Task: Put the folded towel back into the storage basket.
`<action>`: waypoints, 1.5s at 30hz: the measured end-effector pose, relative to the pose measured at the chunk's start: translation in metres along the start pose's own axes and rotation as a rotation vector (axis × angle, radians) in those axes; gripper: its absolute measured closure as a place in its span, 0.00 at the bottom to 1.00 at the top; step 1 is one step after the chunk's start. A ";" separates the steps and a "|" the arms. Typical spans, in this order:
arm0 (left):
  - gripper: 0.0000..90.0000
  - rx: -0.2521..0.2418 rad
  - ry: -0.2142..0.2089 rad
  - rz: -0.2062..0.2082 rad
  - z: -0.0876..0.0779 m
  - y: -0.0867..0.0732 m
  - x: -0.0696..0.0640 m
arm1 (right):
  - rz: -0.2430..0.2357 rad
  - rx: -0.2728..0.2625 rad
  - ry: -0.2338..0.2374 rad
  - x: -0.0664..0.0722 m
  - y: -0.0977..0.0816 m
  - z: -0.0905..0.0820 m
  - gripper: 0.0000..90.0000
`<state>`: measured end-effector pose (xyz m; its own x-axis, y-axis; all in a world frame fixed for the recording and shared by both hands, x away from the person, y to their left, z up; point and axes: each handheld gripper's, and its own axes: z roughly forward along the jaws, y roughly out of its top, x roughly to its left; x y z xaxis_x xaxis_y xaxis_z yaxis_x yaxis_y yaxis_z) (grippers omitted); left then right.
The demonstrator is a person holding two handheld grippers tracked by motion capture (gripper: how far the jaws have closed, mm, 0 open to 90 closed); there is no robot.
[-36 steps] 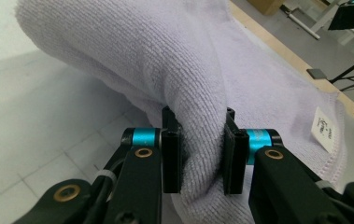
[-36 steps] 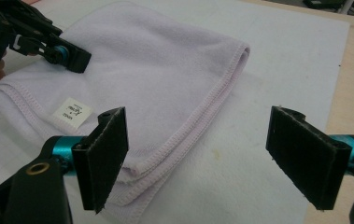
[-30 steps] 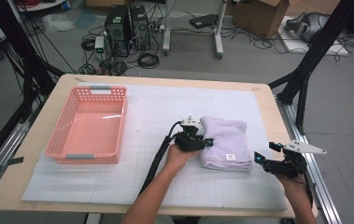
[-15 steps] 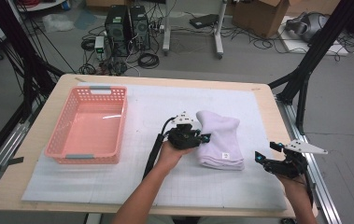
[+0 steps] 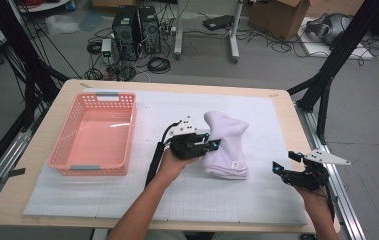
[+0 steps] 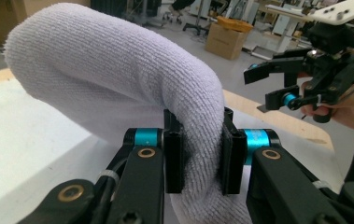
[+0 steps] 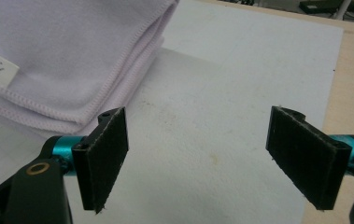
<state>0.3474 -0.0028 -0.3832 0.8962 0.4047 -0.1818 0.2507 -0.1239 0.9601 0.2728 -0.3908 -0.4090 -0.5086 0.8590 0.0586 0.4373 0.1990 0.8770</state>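
Compared with the earlier frame, the left gripper (image 5: 212, 145) had risen, lifting the near edge of the folded white towel (image 5: 225, 145) off the white mat (image 5: 277, 120). Its jaws were clamped on a thick fold of towel. The towel lay right of the pink basket (image 5: 94, 135). The right gripper (image 5: 283, 172) hovered near the mat's right edge, jaws wide apart and empty.

Even, soft indoor light, faint shadows; close views slightly blurred.
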 end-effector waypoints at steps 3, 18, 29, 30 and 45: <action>0.84 -0.013 -0.001 0.014 -0.007 0.002 0.000 | -0.003 -0.004 0.002 0.001 0.001 0.000 0.22; 0.84 -0.089 0.005 0.062 -0.054 0.022 0.008 | -0.007 -0.011 0.008 0.003 0.003 0.000 0.22; 0.84 -0.129 0.024 0.075 -0.094 0.035 0.021 | -0.015 -0.012 0.009 0.006 0.004 0.002 0.22; 0.84 -0.131 0.028 0.077 -0.098 0.036 0.021 | -0.014 -0.011 0.008 0.006 0.004 0.002 0.22; 0.84 -0.185 0.066 0.072 -0.152 0.046 0.037 | -0.016 -0.009 0.006 0.007 0.004 0.002 0.22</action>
<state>0.3361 0.1442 -0.3134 0.8819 0.4601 -0.1027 0.1098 0.0114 0.9939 0.2724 -0.3832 -0.4057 -0.5201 0.8528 0.0477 0.4228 0.2085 0.8819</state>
